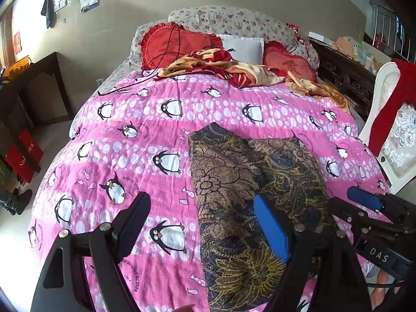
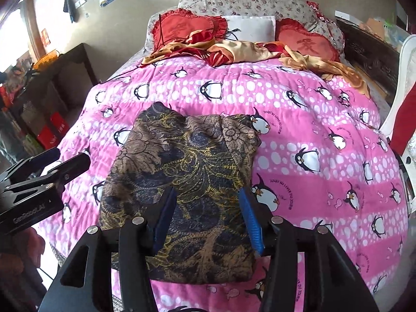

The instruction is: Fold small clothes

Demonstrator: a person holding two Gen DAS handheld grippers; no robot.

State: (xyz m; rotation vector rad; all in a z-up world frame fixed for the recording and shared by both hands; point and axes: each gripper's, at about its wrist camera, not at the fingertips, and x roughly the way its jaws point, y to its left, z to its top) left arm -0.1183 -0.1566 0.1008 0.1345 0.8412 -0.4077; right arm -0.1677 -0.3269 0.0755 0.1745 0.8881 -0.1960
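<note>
A dark garment with brown and gold floral print (image 1: 249,189) lies folded flat on the pink penguin quilt (image 1: 135,135); it also shows in the right wrist view (image 2: 187,176). My left gripper (image 1: 200,218) is open and empty, its right finger over the garment's left part, its left finger over the quilt. My right gripper (image 2: 208,213) is open and empty, hovering over the garment's near half. The right gripper shows at the right edge of the left wrist view (image 1: 374,208), and the left gripper at the left edge of the right wrist view (image 2: 52,166).
Red heart cushions (image 2: 182,30), a white pillow (image 2: 249,27) and a crumpled red and gold cloth (image 2: 234,49) lie at the head of the bed. A dark table (image 1: 39,88) stands left of the bed. A white chair with red cloth (image 1: 390,119) stands on the right.
</note>
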